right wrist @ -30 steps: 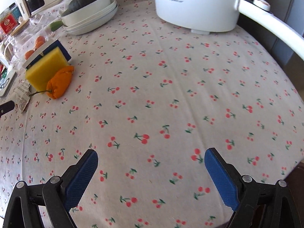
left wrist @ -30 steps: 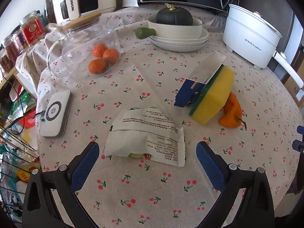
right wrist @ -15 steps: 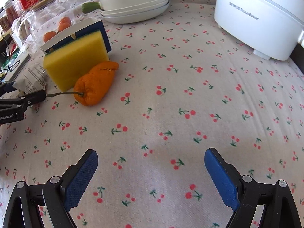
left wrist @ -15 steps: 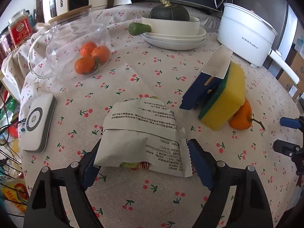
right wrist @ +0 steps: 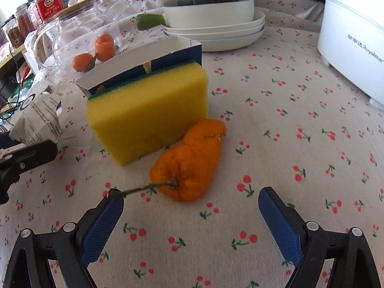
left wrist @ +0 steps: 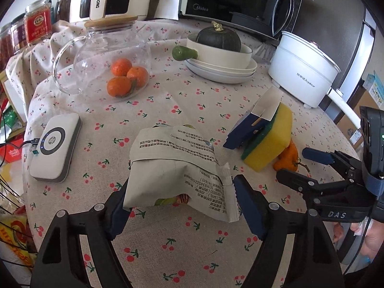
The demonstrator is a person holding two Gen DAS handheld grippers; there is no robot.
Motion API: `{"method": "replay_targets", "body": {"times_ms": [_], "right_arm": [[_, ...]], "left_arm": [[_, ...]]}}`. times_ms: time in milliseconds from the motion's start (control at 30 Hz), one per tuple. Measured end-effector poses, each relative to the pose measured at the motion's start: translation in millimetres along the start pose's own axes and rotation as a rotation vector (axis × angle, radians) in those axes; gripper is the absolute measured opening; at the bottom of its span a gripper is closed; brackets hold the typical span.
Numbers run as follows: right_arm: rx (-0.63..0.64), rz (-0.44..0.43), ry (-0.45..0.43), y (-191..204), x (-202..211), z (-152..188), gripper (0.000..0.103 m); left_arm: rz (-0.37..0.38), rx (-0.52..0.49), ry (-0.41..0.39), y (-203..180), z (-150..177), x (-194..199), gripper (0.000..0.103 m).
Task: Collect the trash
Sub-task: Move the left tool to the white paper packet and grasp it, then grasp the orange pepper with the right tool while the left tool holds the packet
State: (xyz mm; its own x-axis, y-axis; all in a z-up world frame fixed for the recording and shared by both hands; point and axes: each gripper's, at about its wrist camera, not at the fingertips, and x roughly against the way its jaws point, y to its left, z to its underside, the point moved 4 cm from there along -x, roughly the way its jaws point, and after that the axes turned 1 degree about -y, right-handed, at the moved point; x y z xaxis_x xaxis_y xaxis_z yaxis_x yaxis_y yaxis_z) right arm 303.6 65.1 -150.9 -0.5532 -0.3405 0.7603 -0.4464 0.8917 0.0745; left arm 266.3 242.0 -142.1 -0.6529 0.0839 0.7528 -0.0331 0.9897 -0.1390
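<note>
A crumpled white snack wrapper (left wrist: 177,168) with printed text lies on the cherry-print tablecloth (left wrist: 192,100). My left gripper (left wrist: 182,201) is shut on the wrapper, one blue pad at each side of its near end. The wrapper also shows at the left edge of the right wrist view (right wrist: 40,117). My right gripper (right wrist: 187,218) is open, just short of a shrivelled orange pepper (right wrist: 189,160) with a long stem. The pepper lies against a yellow sponge (right wrist: 146,112), which leans on an open blue carton (right wrist: 141,72). The right gripper shows in the left wrist view (left wrist: 309,168) too.
A glass jug with oranges (left wrist: 112,62), a white charger puck (left wrist: 55,148), stacked plates and a bowl with a dark squash (left wrist: 220,55), and a white electric pot (left wrist: 304,74) stand around the table. Jars and appliances line the back.
My left gripper moved forward onto the wrapper and closed on it. My right gripper swung left and came up close to the orange pepper, still open.
</note>
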Motion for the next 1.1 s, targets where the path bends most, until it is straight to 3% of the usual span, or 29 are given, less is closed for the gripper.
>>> {"method": "replay_targets", "body": {"times_ms": [100, 167, 300, 333, 533, 1100], "right_arm": [[-0.003, -0.023, -0.02, 2.5, -7.0, -8.3, 0.084], [0.007, -0.034, -0.017, 5.4, -10.2, -8.9, 0.063], [0.024, -0.044, -0.031, 5.1, -0.1, -6.7, 0.048], [0.027, -0.043, -0.026, 3.2, 3.3, -6.2, 0.038], [0.054, -0.02, -0.015, -11.8, 30.5, 5.1, 0.036], [-0.014, 0.01, -0.039, -54.3, 130.8, 42.2, 0.035]], "left_arm": [[0.005, -0.004, -0.002, -0.8, 2.2, -0.2, 0.082], [0.001, -0.006, 0.005, -2.0, 2.7, -0.9, 0.082], [-0.034, -0.029, 0.014, -9.0, 1.1, -2.8, 0.082], [-0.036, -0.038, 0.016, -12.4, 0.8, -2.2, 0.082], [-0.073, -0.107, 0.024, -40.1, 1.6, 10.9, 0.082], [-0.031, -0.182, 0.01, -127.6, 34.3, 79.0, 0.082]]}}
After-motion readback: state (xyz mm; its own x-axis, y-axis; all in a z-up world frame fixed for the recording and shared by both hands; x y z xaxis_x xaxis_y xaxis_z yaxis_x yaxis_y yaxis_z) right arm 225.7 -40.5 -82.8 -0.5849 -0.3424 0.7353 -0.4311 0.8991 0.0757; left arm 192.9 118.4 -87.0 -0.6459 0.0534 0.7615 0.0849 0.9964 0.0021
